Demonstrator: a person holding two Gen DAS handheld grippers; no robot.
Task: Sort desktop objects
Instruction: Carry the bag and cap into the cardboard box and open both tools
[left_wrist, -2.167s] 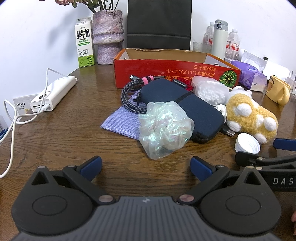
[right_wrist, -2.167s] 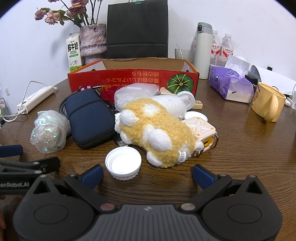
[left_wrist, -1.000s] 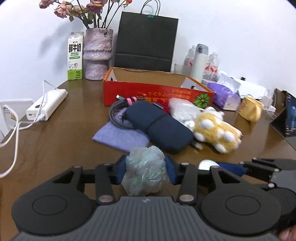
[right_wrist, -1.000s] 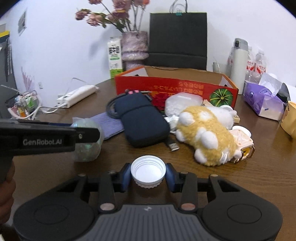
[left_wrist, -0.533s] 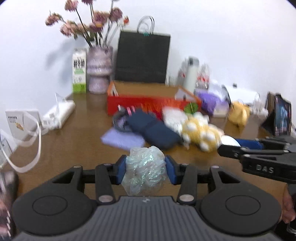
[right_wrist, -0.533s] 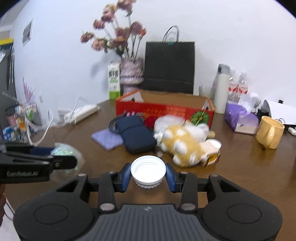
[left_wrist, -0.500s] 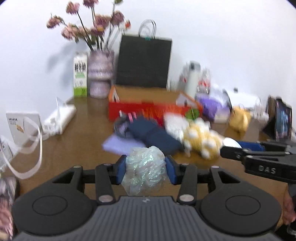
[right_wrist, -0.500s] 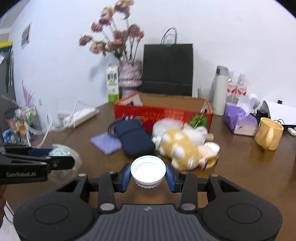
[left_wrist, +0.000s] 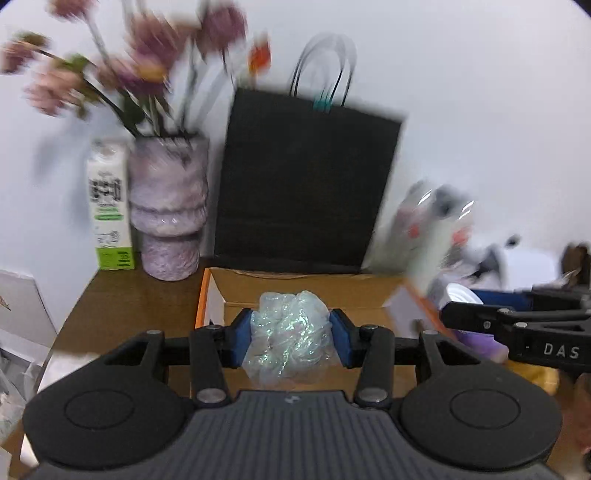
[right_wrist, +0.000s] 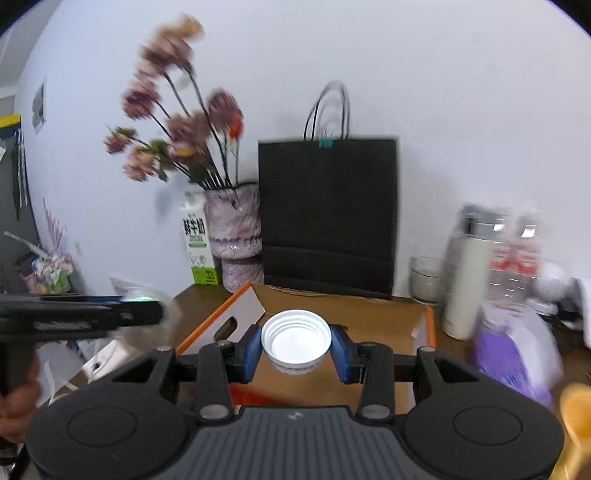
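My left gripper (left_wrist: 290, 338) is shut on an iridescent crumpled plastic bundle (left_wrist: 290, 341) and holds it above the near edge of the open red cardboard box (left_wrist: 306, 293). My right gripper (right_wrist: 295, 346) is shut on a white jar lid (right_wrist: 295, 339), open side up, held over the same cardboard box (right_wrist: 373, 317). The right gripper also shows at the right of the left wrist view (left_wrist: 517, 325); the left gripper shows at the left of the right wrist view (right_wrist: 85, 314).
Behind the box stand a black paper bag (right_wrist: 327, 218), a purple vase with flowers (right_wrist: 234, 236) and a milk carton (right_wrist: 197, 245). A white thermos (right_wrist: 469, 277), water bottles, a glass bowl (right_wrist: 426, 277) and a purple tissue pack (right_wrist: 513, 354) stand at the right.
Both grippers have moved forward and up from over the table, each with its object, and now hang over the cardboard box. The pile of desktop objects has dropped out of view.
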